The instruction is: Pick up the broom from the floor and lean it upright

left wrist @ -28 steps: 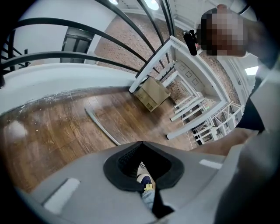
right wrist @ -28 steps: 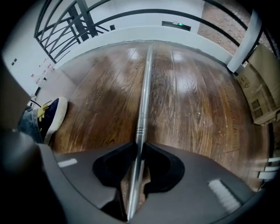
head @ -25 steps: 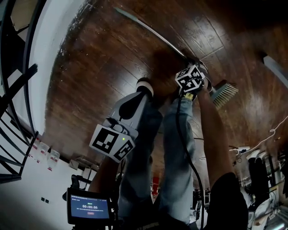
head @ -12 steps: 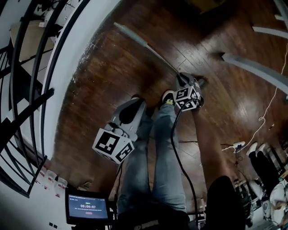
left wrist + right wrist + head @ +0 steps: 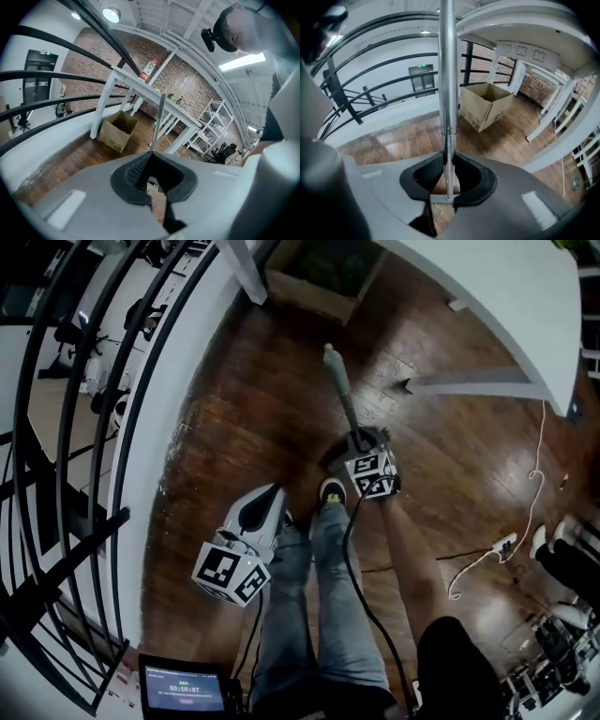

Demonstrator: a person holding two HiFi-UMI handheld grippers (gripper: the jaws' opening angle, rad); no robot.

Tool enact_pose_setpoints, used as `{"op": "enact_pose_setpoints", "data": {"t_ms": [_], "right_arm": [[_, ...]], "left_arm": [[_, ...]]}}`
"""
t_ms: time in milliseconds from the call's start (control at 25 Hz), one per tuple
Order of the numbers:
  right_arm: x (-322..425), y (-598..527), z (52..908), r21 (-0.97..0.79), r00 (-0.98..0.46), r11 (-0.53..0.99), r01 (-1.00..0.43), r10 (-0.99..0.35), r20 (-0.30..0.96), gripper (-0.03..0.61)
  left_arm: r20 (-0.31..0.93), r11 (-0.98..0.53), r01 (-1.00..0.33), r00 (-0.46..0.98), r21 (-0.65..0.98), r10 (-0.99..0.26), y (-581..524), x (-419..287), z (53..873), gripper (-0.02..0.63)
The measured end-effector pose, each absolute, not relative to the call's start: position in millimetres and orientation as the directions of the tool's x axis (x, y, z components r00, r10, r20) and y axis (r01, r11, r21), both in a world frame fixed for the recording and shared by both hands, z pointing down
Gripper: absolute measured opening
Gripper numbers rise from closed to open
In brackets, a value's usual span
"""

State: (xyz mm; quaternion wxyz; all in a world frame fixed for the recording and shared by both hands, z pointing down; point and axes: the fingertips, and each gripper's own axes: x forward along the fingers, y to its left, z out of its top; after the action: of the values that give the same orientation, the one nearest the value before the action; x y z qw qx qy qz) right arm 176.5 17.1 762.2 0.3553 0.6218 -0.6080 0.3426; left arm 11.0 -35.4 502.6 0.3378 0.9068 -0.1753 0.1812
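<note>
The broom's metal pole stands nearly upright over the dark wood floor. My right gripper is shut on it low down. In the right gripper view the pole runs from the top of the picture down between the black pads to the broom head beneath. My left gripper hangs at the lower left, apart from the broom, pads together on nothing. The left gripper view shows the pole standing ahead of the jaws.
An open cardboard box sits on the floor beyond the broom, by a white table. A black railing curves along the left. A white cable trails on the right. The person's shoe is by the broom.
The pole has swung from a low slant to nearly upright in the right gripper's hold. Both grippers have risen, and the brush end has gone out of the head view.
</note>
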Motion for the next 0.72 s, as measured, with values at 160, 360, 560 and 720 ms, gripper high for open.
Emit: {"op": "enact_pose_setpoints", "data": {"t_ms": [160, 360, 560, 720], "right_arm": [[210, 17, 759, -0.052, 0.049, -0.175, -0.983, -0.528, 0.848, 0.081], [242, 14, 769, -0.123, 0.061, -0.299, -0.946, -0.538, 0.841, 0.081], [258, 0, 776, -0.131, 0.065, -0.322, -0.938, -0.533, 0.844, 0.081], [272, -6, 779, -0.158, 0.062, -0.36, -0.919, -0.53, 0.846, 0.081]], "left_arm": [[0.452, -0.73, -0.408, 0.879, 0.548, -0.152, -26, 31, 502, 0.015], [0.471, -0.731, -0.4, 0.874, 0.553, -0.122, -14, 47, 508, 0.015], [0.493, -0.727, -0.405, 0.864, 0.554, -0.105, -14, 53, 518, 0.015], [0.51, -0.726, -0.41, 0.855, 0.553, -0.094, -16, 60, 520, 0.015]]}}
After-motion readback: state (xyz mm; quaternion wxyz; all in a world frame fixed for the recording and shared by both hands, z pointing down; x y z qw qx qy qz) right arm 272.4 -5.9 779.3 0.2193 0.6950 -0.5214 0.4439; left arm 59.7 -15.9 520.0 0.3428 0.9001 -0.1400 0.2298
